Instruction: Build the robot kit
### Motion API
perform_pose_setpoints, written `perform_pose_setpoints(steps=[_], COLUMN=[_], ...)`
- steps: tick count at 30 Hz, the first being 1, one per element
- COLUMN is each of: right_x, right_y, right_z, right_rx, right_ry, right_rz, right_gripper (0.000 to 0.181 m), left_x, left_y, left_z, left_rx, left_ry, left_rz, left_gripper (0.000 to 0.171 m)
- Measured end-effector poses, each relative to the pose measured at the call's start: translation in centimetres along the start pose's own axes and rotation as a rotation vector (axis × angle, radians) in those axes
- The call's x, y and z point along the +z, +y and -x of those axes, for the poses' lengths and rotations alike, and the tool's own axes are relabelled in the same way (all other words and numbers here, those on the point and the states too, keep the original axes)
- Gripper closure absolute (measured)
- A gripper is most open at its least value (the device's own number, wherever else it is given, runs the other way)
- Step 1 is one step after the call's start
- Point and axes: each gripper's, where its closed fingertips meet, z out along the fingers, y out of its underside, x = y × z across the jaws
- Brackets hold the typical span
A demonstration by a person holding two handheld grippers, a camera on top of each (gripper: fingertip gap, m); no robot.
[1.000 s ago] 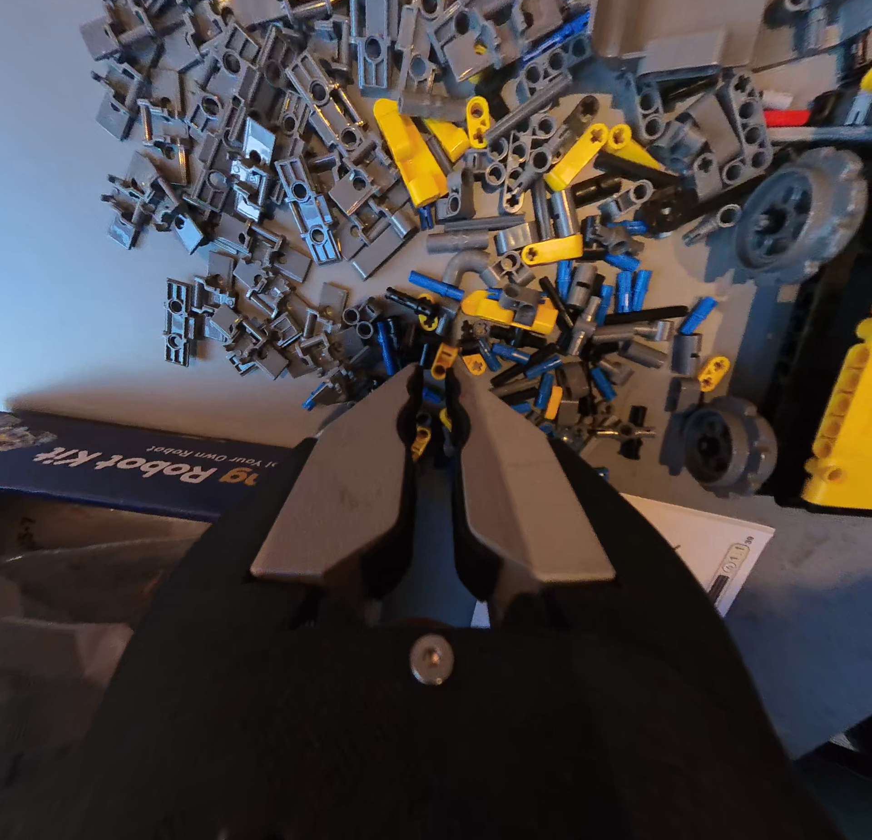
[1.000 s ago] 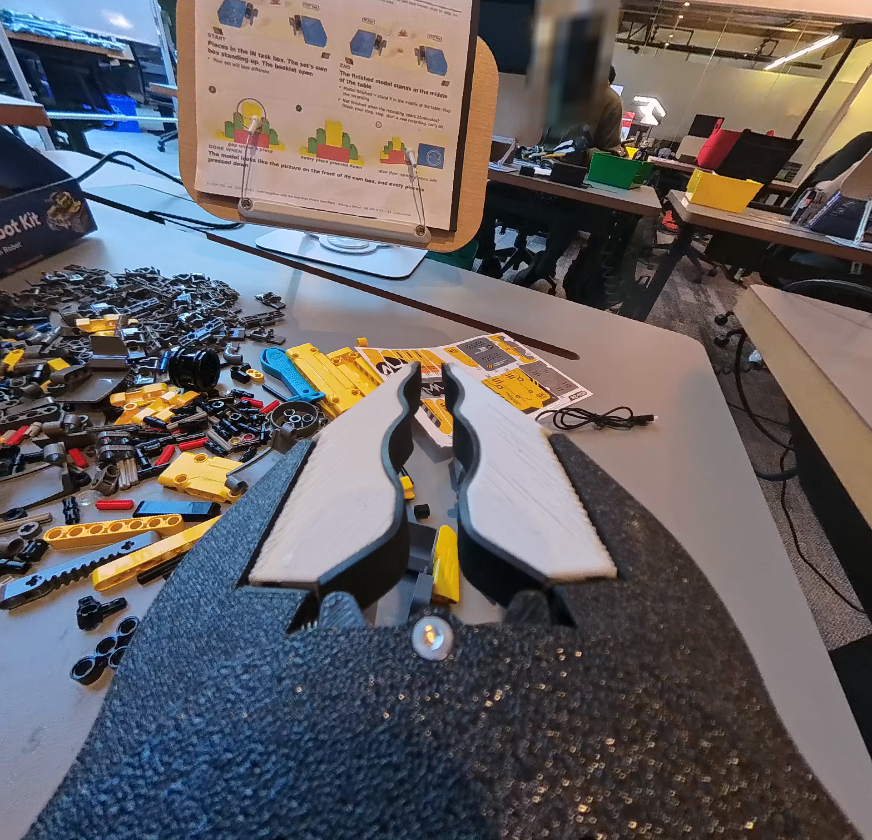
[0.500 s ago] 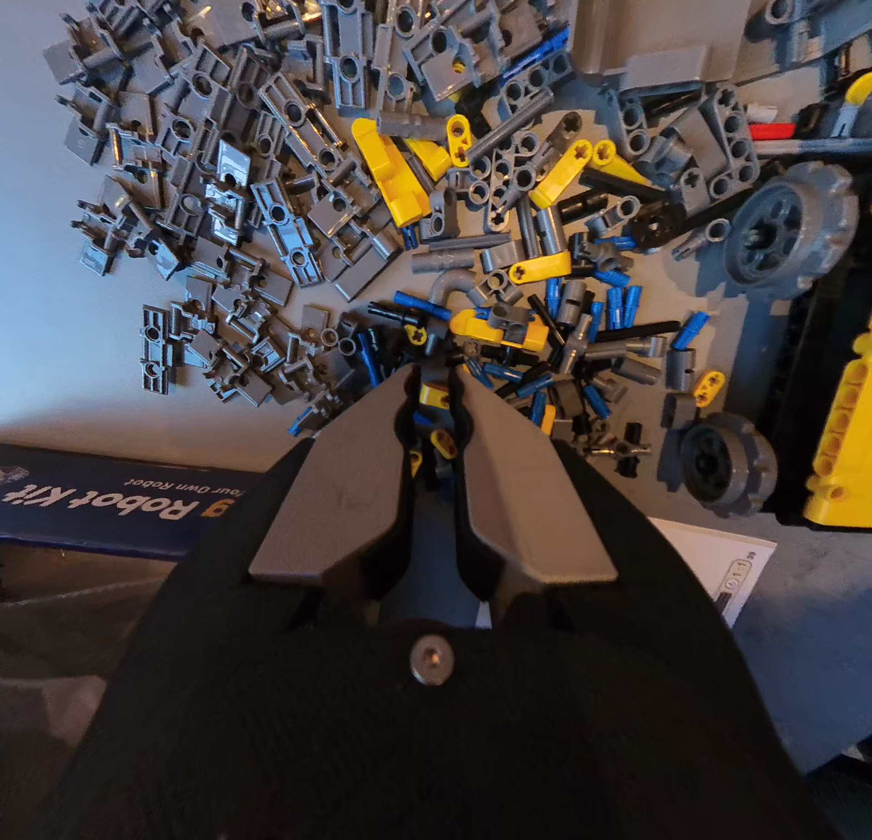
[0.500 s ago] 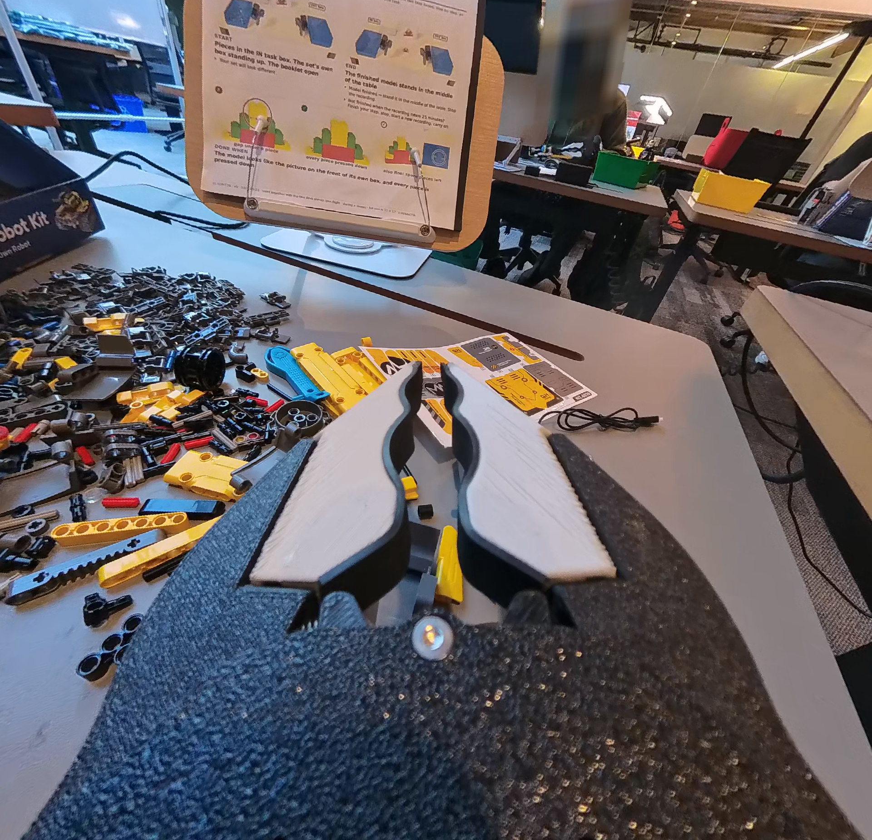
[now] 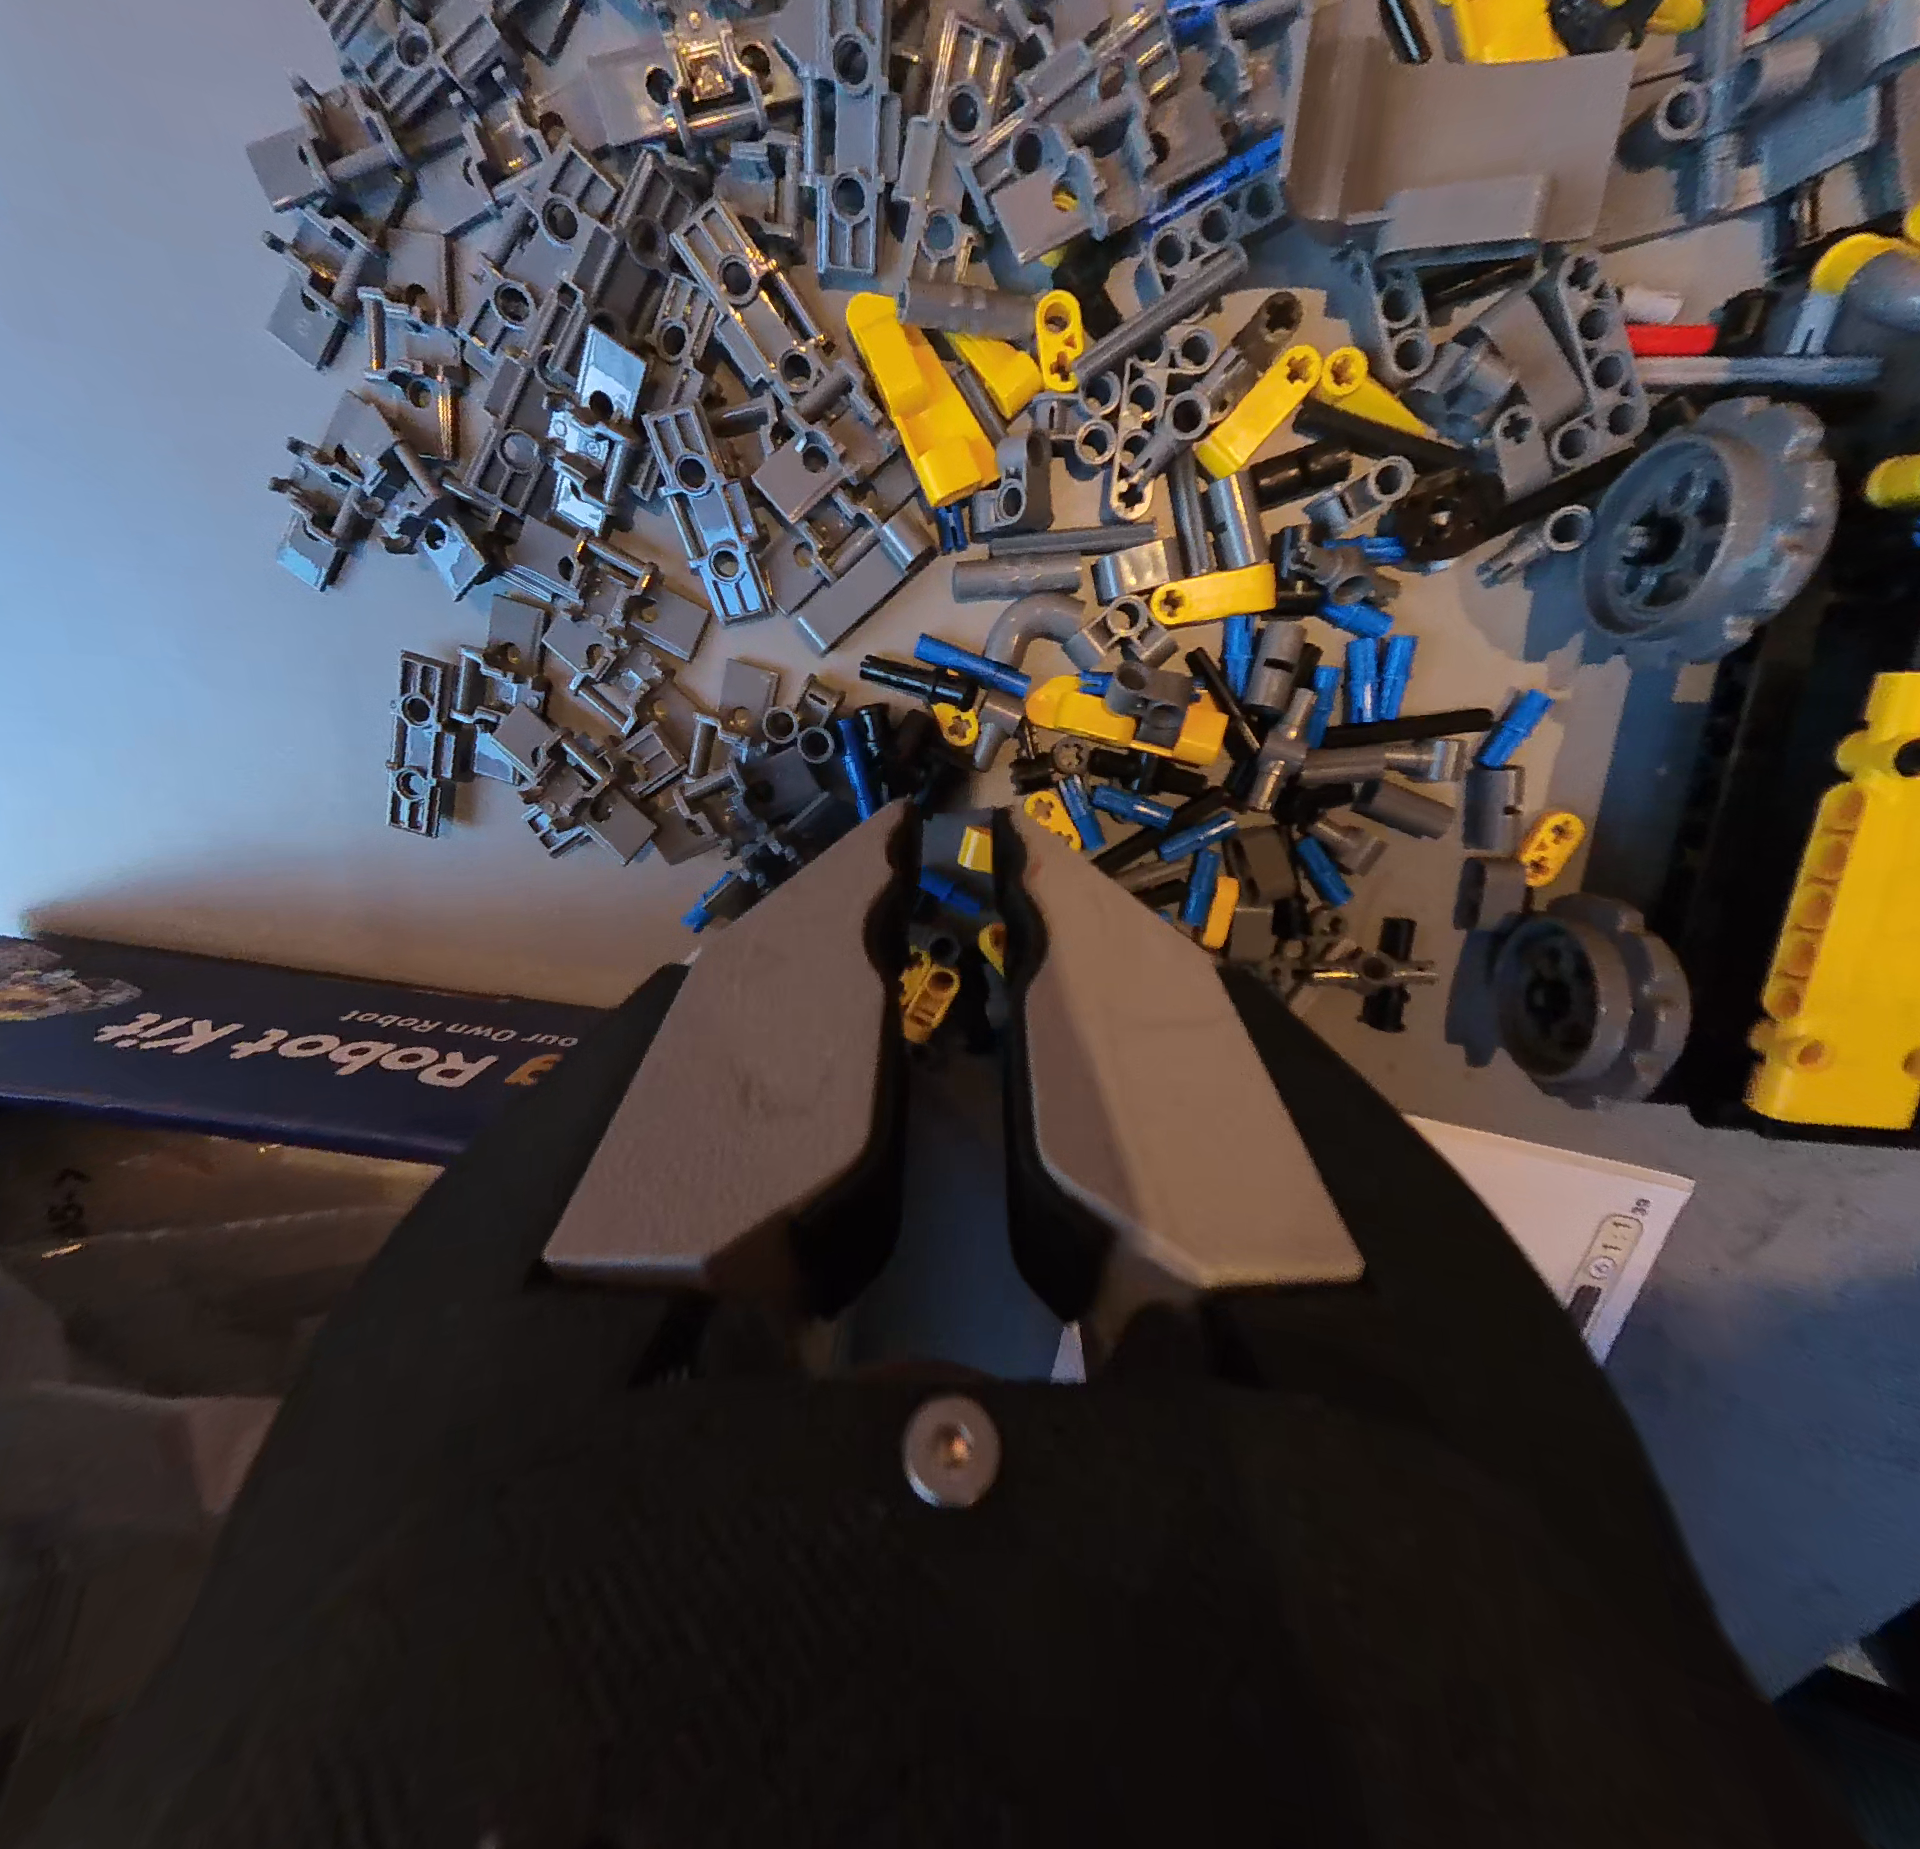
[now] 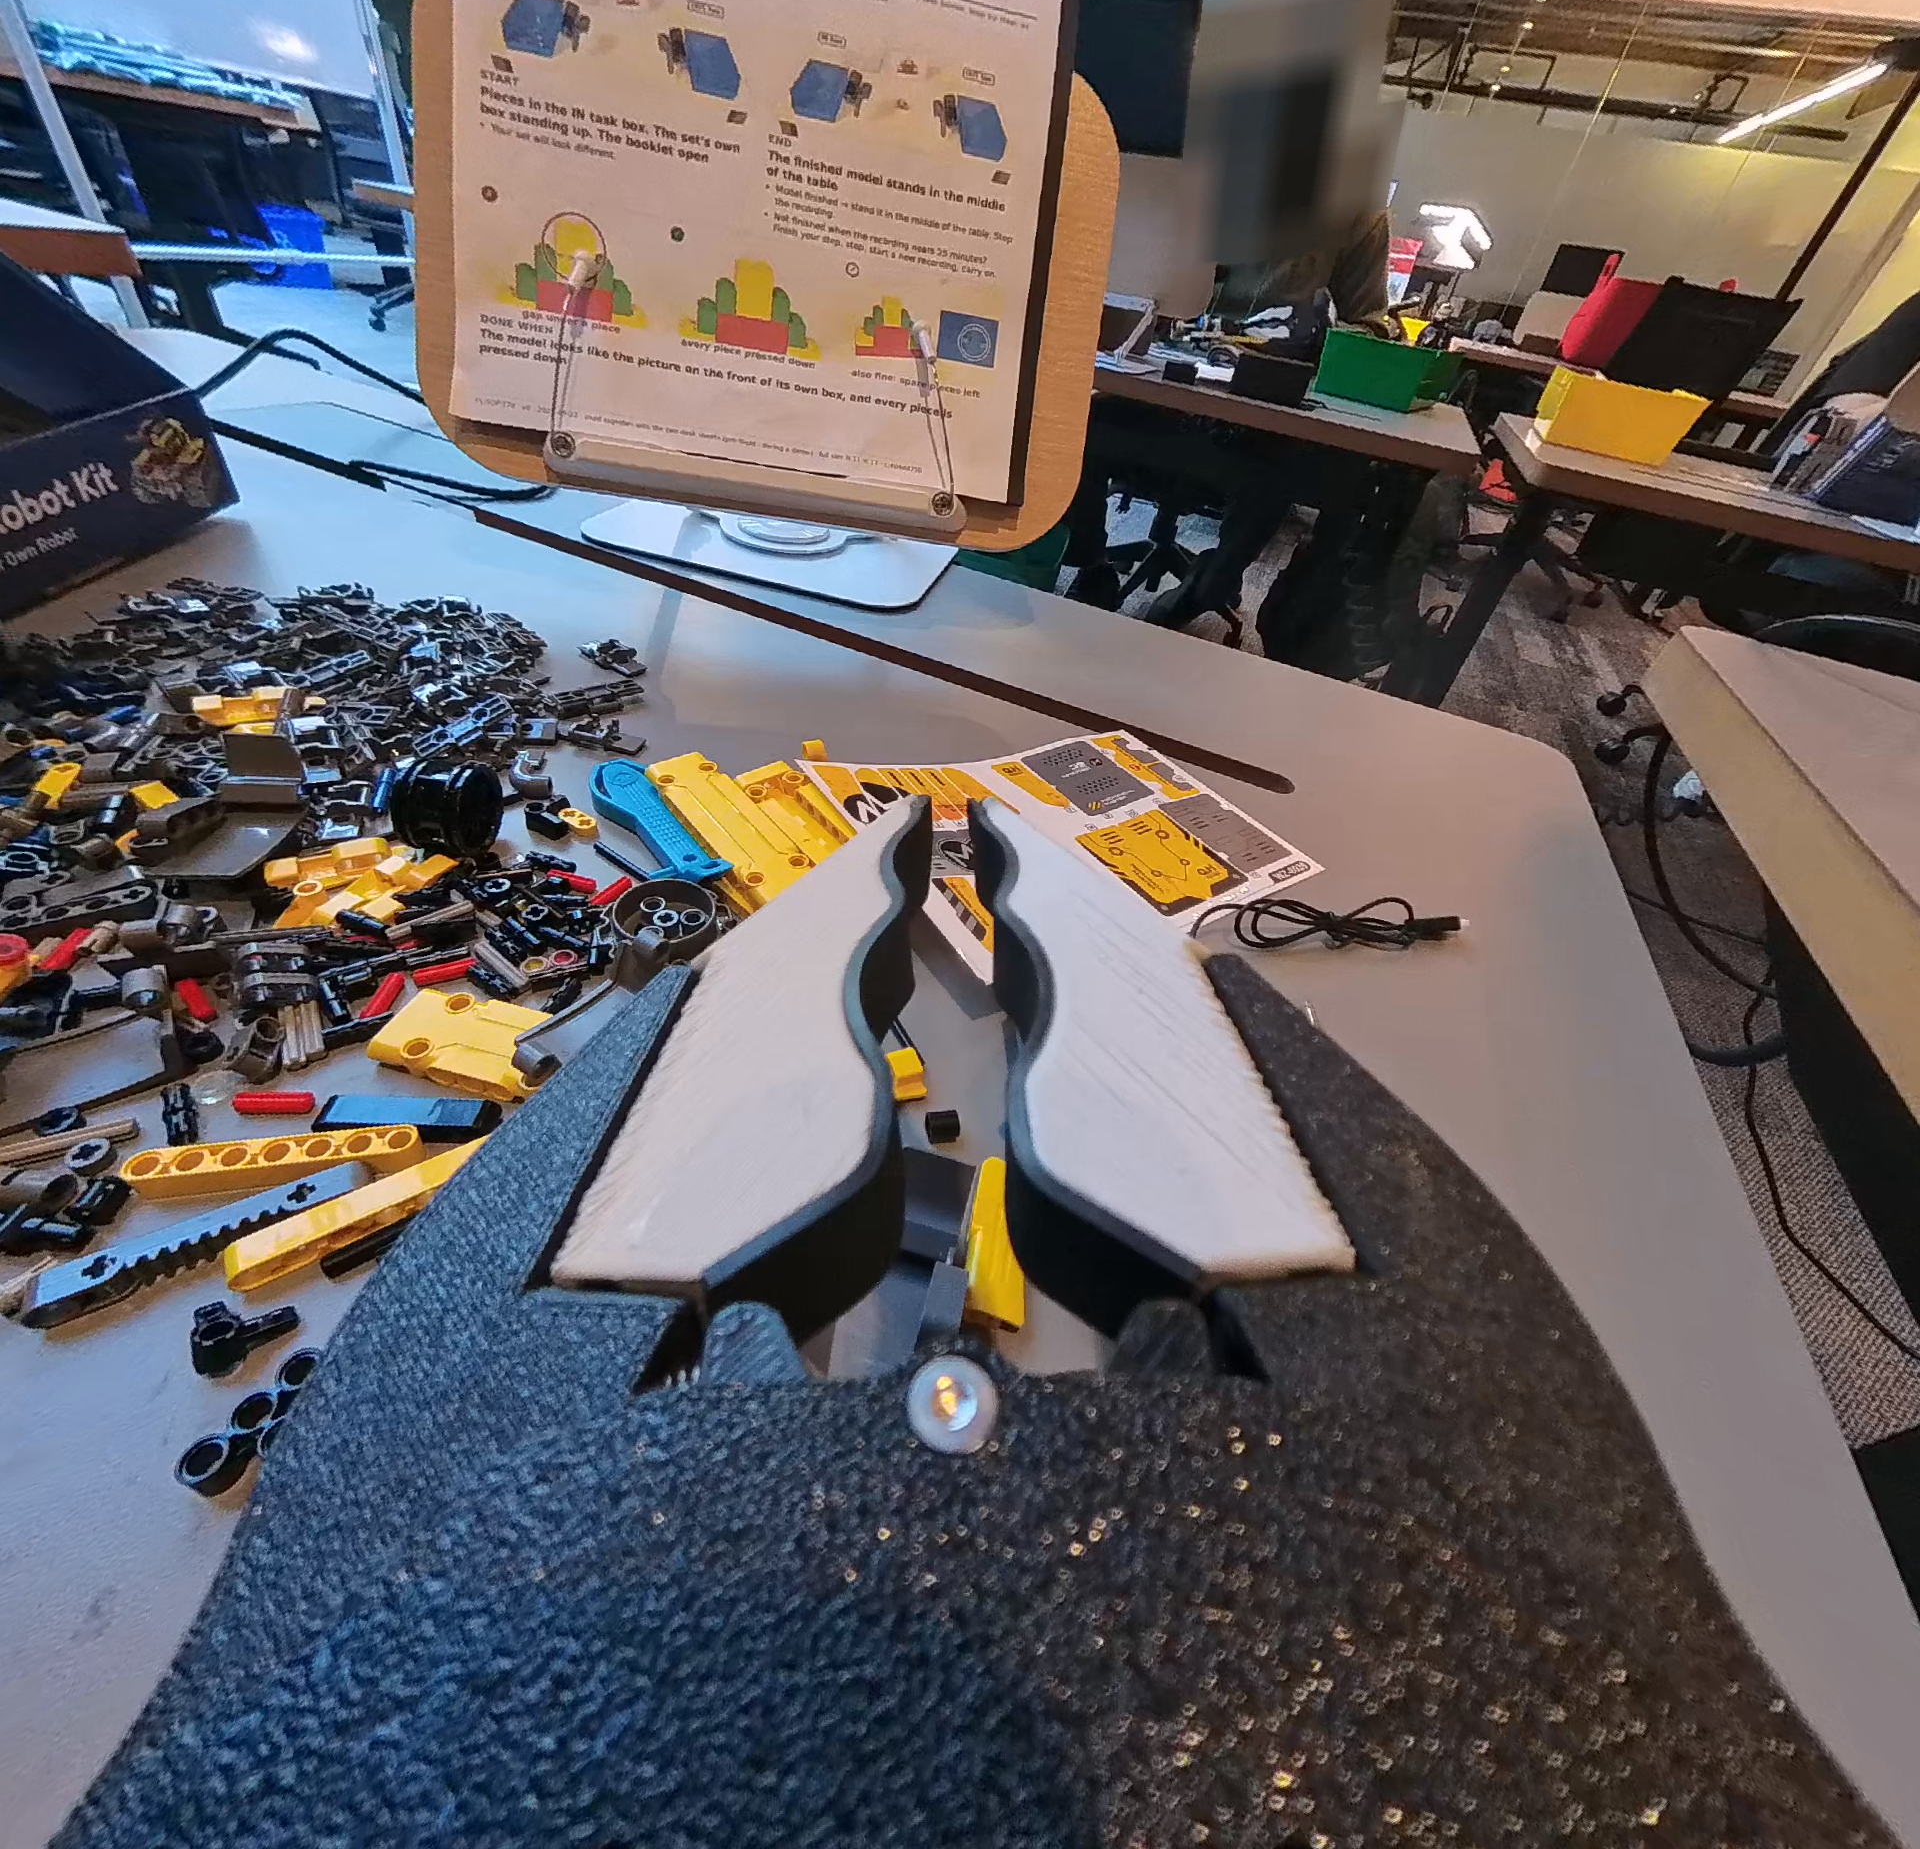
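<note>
My left gripper (image 5: 956,820) points down at a pile of small building-kit parts. Its jaws stand a narrow gap apart and hold nothing. Its tips hover over a small yellow piece (image 5: 972,850) and blue pins (image 5: 945,890) lying on the table. Grey link plates (image 5: 717,542) spread to the upper left, and grey wheels (image 5: 1704,537) lie to the right. My right gripper (image 6: 949,812) is low over the grey table (image 6: 1455,1124), jaws almost together and empty at the tips. A yellow and grey piece (image 6: 982,1243) shows beneath, between the finger bases. Its tips point at a sticker sheet (image 6: 1143,823).
A dark blue kit box (image 5: 260,1061) lies left of my left gripper, a white booklet (image 5: 1600,1249) to its right. In the right wrist view, loose parts (image 6: 312,916) cover the left of the table. An instruction sheet on a stand (image 6: 748,241) stands behind; a black cable (image 6: 1330,921) lies right. One gripper's finger ends stand about 35 centimeters off the other's.
My left gripper has shifted slightly over the pile, and its tips now sit by the small yellow piece. The right gripper has barely moved. Neither jaw gap has changed.
</note>
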Motion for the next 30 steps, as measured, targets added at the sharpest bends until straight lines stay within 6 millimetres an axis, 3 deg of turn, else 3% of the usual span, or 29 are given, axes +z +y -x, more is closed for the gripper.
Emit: perform_pose_setpoints(steps=[11,21,30], right_x=[0.0,0.0,0.0], right_y=[0.0,0.0,0.0], right_z=[0.0,0.0,0.1], right_rx=[0.003,0.003,0.008], right_ry=[-0.003,-0.004,-0.010], right_rz=[0.000,0.000,0.002], right_gripper=[0.175,0.175,0.175], left_x=[-0.5,-1.1,-0.9], left_y=[1.1,-0.6,0.9], left_z=[0.5,1.2,2.4], left_rx=[-0.047,-0.080,-0.060], left_ry=[-0.042,-0.064,-0.096], left_rz=[0.051,-0.044,0.019], left_gripper=[0.161,0.154,0.156])
